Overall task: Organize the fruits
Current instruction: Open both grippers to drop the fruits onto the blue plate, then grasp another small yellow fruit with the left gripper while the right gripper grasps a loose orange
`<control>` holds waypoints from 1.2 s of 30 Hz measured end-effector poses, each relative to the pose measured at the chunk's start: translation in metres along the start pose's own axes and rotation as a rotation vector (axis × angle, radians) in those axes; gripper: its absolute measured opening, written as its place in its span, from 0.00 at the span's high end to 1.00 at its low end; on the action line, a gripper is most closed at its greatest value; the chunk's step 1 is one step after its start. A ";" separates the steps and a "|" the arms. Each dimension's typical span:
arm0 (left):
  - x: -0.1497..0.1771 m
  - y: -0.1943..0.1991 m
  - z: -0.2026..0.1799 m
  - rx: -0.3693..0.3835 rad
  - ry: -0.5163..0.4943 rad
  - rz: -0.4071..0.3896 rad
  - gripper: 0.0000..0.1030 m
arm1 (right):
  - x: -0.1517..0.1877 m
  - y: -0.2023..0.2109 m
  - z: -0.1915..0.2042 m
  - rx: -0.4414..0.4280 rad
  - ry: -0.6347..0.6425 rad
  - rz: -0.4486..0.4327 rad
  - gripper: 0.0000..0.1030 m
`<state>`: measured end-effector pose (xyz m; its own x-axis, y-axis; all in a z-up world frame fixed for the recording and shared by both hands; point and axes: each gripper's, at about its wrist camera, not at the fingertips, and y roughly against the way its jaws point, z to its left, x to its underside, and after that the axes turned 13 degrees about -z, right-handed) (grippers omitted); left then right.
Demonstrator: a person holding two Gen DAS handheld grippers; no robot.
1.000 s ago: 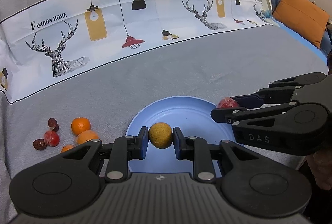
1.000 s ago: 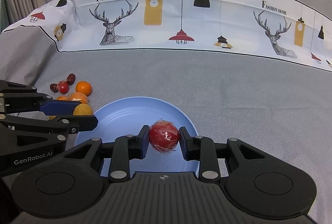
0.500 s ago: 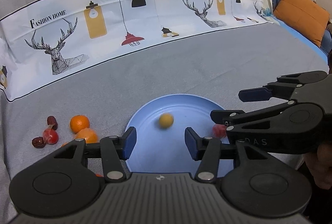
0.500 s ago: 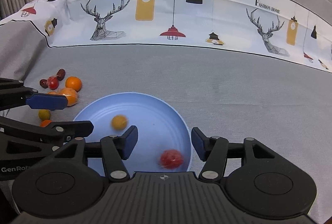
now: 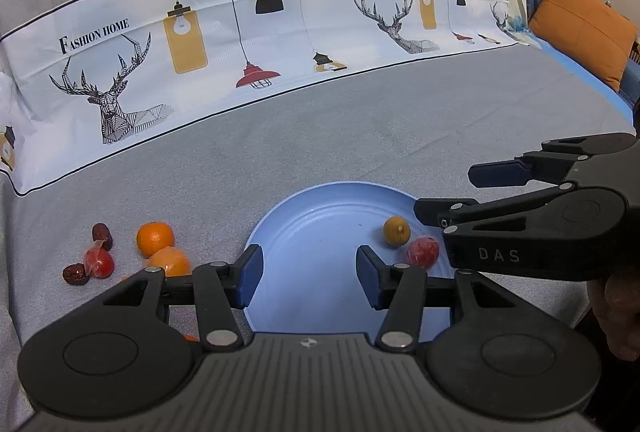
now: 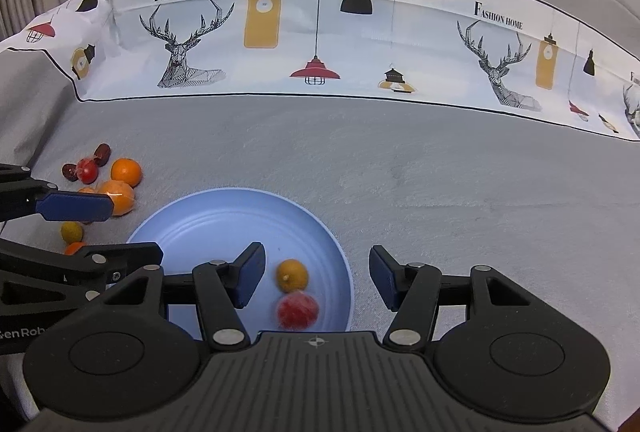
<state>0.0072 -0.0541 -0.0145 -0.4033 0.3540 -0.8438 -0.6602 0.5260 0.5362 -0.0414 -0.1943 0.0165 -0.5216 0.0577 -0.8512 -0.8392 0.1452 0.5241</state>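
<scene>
Two fruits are seen lying in the blue plate [image 6: 168, 232], on the grey cover [image 6: 440, 192].

Left tongs [image 5: 310, 278] and right tongs [image 6: 318, 278] are held spread wide and empty over the plate. A wrapped red fruit [image 6: 298, 311] and a yellow-brown fruit [image 6: 292, 275] are seen touching near its right rim. Oranges [image 5: 155, 239] and small dark fruits [image 5: 102, 234] are left on the cover, well to the left.
</scene>
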 end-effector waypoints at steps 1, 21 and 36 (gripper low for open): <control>0.000 0.000 0.000 0.000 0.000 0.000 0.45 | 0.000 0.000 0.000 0.001 -0.001 -0.002 0.42; 0.000 0.000 -0.001 0.006 -0.006 0.001 0.66 | -0.002 0.001 0.006 -0.009 0.012 -0.015 0.34; -0.005 -0.003 0.055 -0.117 0.246 0.052 0.83 | -0.004 0.002 0.007 -0.031 0.008 -0.025 0.49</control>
<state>0.0461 -0.0152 -0.0110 -0.5710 0.1728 -0.8026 -0.6971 0.4143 0.5851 -0.0401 -0.1874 0.0204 -0.5012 0.0464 -0.8641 -0.8565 0.1159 0.5030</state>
